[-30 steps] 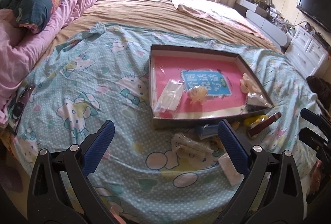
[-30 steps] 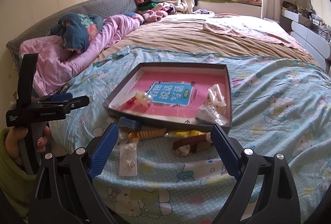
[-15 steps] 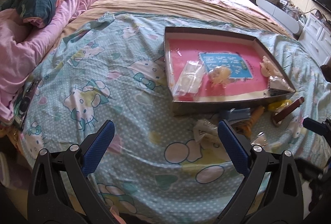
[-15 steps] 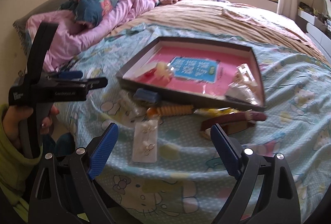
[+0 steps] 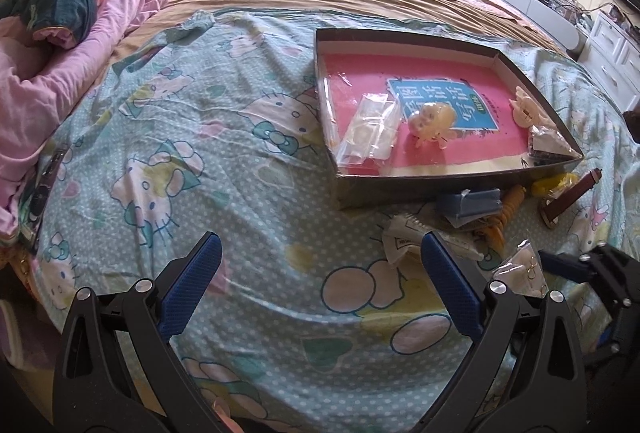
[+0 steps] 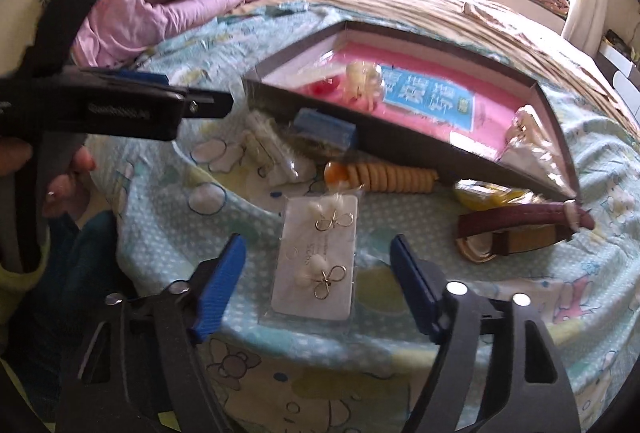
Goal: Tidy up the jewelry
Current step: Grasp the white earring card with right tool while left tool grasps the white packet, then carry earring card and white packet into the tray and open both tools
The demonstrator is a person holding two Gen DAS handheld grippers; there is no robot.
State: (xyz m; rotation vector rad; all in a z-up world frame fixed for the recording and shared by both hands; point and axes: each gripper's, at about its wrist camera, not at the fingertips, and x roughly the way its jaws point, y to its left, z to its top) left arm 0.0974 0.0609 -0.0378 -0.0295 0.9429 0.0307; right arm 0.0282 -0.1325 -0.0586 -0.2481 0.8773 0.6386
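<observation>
My right tool [image 6: 318, 279] has just been narrowing around the earring card [image 6: 316, 263] at lower centre, pads not yet touching it. Next I must pinch its edges and carry it to the box [image 6: 404, 143]. The card reads "S925". My left tool [image 5: 320, 283] gapes, empty.

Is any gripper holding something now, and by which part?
Nothing is held. The right gripper straddles the earring card, closing, pads apart; the left gripper is open.

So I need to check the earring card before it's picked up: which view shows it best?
The right wrist view: the earring card lies flat, whole and close between the open right gripper's fingers. The left wrist view shows it only small, at the right edge.
</observation>
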